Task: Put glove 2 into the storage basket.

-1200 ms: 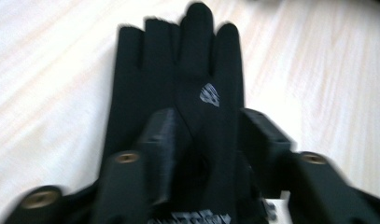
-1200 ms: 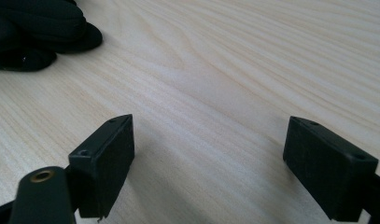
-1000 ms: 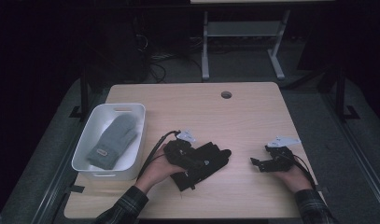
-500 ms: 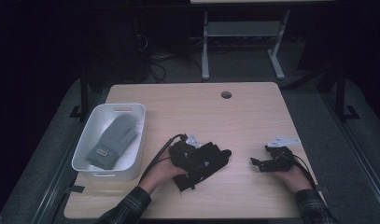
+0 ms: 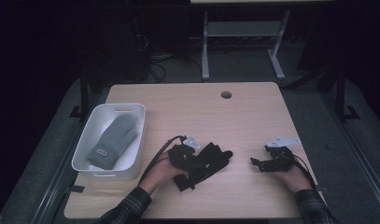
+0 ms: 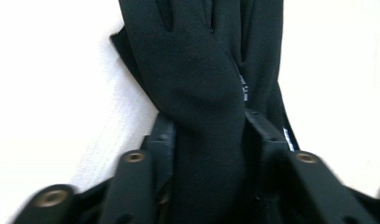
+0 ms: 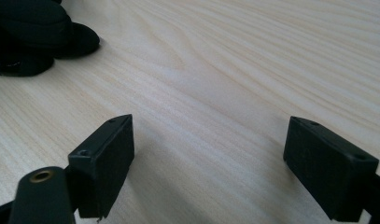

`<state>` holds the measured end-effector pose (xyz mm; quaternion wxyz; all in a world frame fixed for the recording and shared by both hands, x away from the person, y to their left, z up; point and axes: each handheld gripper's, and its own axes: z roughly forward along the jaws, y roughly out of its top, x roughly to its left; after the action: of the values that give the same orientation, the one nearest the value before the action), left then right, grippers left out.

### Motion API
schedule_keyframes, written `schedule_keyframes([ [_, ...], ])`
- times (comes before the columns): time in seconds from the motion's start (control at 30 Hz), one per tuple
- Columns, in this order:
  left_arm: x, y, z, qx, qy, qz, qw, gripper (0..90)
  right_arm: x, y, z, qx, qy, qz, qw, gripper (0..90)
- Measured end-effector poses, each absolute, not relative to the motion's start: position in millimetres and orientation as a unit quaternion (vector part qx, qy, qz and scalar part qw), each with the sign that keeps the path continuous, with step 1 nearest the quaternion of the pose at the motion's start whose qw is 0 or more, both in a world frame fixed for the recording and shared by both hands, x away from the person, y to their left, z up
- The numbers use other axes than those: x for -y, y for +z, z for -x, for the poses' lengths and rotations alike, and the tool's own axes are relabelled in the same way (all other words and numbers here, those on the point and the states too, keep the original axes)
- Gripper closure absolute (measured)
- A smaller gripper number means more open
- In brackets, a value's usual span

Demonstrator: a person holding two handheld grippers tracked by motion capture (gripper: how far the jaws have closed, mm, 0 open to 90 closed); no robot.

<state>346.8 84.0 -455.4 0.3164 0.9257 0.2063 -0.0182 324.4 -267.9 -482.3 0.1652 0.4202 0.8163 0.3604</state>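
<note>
Black glove (image 5: 211, 161) on table, grey mitten (image 5: 114, 140) inside white bin (image 5: 131, 161)

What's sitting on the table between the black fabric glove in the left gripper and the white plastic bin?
Nothing visible: bare wooden table lies between the black fabric glove and the white plastic bin; a grey knitted mitten already lies inside.

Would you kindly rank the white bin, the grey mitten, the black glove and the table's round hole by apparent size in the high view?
1. white bin
2. grey mitten and black glove: look about alike, so unranked; the left claw covers part of the glove
3. round hole
</note>
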Motion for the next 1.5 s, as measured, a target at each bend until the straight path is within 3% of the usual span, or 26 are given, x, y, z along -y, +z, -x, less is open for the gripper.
schedule_keyframes([
  [0.23, -85.3, -445.5, -346.6, -0.213, -0.023, -0.923, 0.321, 68.2, 267.8, -482.3, -324.4, -0.816, 0.361, -0.42, 0.165, 16.2],
  [0.6, -105.5, -394.1, -350.4, -0.245, -0.021, -0.905, 0.346, 68.1, 268.0, -482.4, -324.5, -0.816, 0.36, -0.42, 0.165, 16.1],
  [0.8, -125.8, -364.1, -356.5, -0.261, 0.007, -0.9, 0.349, 68.0, 267.7, -482.3, -324.4, -0.816, 0.361, -0.42, 0.165, 15.9],
  [1.13, -176.1, -334.1, -370.5, -0.301, 0.035, -0.886, 0.352, 68.0, 267.6, -482.3, -324.3, -0.816, 0.36, -0.42, 0.165, 15.6],
  [1.5, -268.3, -310.9, -381.3, -0.384, 0.07, -0.853, 0.345, 67.9, 267.1, -482.3, -324.3, -0.816, 0.36, -0.422, 0.164, 15.2],
])
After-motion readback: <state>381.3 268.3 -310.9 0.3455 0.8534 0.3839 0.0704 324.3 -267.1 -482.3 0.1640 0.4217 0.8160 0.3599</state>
